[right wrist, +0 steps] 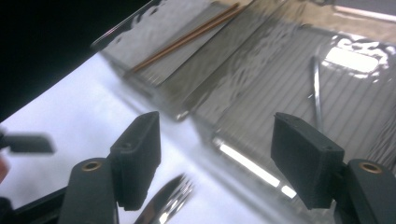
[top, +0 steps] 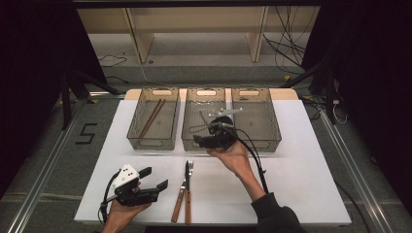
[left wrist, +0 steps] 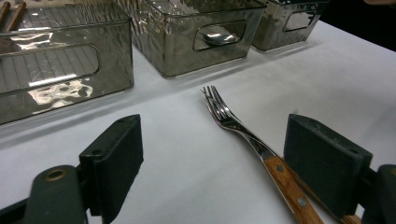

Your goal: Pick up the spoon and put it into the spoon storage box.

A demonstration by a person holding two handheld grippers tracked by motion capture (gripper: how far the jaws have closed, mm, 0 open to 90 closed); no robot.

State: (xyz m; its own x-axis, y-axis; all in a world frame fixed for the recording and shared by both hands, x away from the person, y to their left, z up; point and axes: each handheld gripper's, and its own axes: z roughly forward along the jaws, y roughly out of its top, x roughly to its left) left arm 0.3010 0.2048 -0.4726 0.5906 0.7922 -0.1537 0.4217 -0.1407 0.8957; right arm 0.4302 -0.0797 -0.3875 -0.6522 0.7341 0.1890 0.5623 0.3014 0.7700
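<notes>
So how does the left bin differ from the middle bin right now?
The left bin holds a pair of brown chopsticks lying lengthwise; the middle bin holds shiny metal cutlery. The right gripper hovers at the middle bin's front edge with its fingers apart, while nothing is near the left bin. Both are clear, ribbed, grey-tinted bins with cut-out handles, side by side on the white table.

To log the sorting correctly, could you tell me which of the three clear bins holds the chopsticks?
The left bin: a pair of brown chopsticks lies in it. The middle bin holds metal cutlery; the right bin shows none.
</notes>
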